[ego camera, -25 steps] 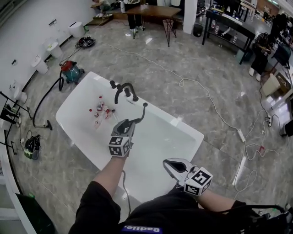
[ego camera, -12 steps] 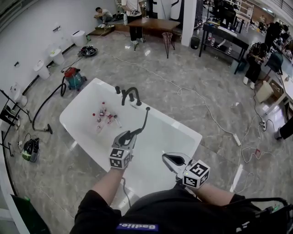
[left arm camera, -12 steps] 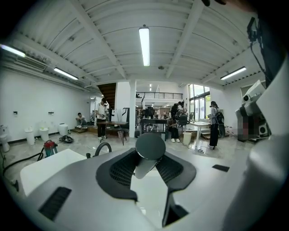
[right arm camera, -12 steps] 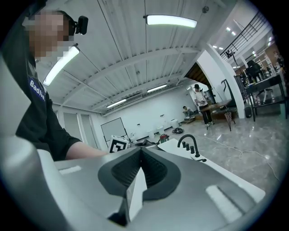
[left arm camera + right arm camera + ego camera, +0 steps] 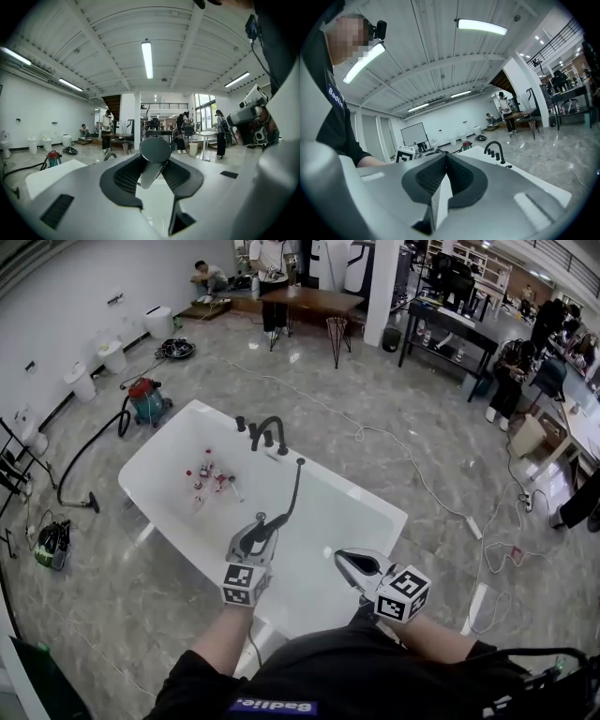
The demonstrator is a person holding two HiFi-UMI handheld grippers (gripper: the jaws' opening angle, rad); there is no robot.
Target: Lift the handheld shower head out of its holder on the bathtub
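My left gripper [image 5: 255, 538] is shut on the black handheld shower head [image 5: 251, 542] and holds it over the near side of the white bathtub [image 5: 361, 495]. Its black hose [image 5: 292, 491] runs up to the far rim, beside the black faucet [image 5: 267, 432]. In the left gripper view the round dark shower head [image 5: 155, 149] stands up between the pads [image 5: 126, 180]. My right gripper [image 5: 352, 565] hovers at the tub's near right edge; in the right gripper view its pads [image 5: 459, 176] meet with nothing between them.
Small bottles [image 5: 211, 474] lie in the tub's far end. A red vacuum [image 5: 148, 399] with a hose stands on the floor at the left. Cables [image 5: 422, 451] trail over the marble floor to the right. Tables and people are at the back of the room.
Both grippers have drawn back toward me. The left one has carried the shower head away from the far rim, and the hose now stretches longer across the tub.
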